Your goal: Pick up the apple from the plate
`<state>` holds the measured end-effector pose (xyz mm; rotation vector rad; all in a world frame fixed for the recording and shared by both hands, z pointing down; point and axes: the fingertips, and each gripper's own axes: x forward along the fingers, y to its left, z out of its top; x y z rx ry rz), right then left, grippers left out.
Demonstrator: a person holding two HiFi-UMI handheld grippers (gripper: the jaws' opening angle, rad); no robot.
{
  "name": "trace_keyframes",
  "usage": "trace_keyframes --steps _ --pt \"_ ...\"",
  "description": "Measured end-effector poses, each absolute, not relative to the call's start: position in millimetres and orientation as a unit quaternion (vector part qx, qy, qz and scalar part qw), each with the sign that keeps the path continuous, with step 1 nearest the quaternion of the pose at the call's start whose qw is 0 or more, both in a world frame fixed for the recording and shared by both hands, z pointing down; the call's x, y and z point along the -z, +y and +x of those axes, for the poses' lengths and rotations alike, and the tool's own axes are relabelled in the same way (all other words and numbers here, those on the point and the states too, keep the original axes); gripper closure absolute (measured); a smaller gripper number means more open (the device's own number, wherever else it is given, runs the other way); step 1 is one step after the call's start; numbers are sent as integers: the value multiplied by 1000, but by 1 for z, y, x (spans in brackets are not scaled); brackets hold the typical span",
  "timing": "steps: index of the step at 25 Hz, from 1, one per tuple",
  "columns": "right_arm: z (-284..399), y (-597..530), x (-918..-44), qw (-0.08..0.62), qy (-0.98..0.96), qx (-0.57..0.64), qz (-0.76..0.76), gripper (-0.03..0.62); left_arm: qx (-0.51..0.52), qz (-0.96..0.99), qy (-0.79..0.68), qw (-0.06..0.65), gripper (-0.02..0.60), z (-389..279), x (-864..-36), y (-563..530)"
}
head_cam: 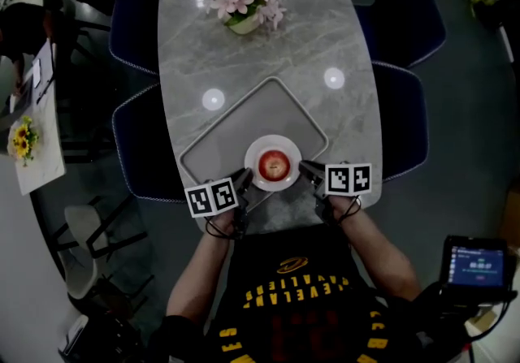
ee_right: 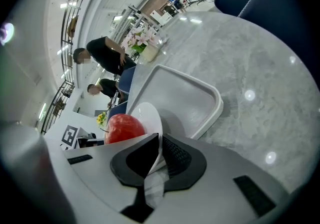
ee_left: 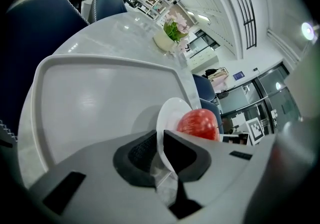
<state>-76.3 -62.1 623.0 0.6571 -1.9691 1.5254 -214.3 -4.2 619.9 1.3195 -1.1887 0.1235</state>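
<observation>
The bench (head_cam: 268,36) carries a grey tray (head_cam: 236,130), its near corner towards the person. Over that corner is a white plate (head_cam: 254,153), gripped at opposite edges, probably to keep it level so the fruit does not roll. Whether the plate touches the tray cannot be told.

The apple (head_cam: 275,164) sits at the plate's centre, upright, midway between the two tools and in neither.

- Left gripper (head_cam: 244,179): jaws closed on the plate's left rim; the apple lies just beyond them.
- Right gripper (head_cam: 309,168): jaws closed on the right rim, with the apple likewise just beyond.
</observation>
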Motion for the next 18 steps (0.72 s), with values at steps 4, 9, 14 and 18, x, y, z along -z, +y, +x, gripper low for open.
trace_keyframes --steps 4,9,14,18 --pt "-61 -60 -618 267 -734 -572 251 562 -60 585 -511 627 535 -200 -615 -6" --pt "-39 -61 -619 255 -733 -574 260 562 -72 596 -503 621 537 -180 -614 -11" --pt "-8 -61 -613 243 -731 -574 278 562 -81 610 -488 619 535 -150 -608 -13" --pt "18 -61 -610 233 -728 -575 292 562 -87 617 -479 619 535 -125 -605 -15"
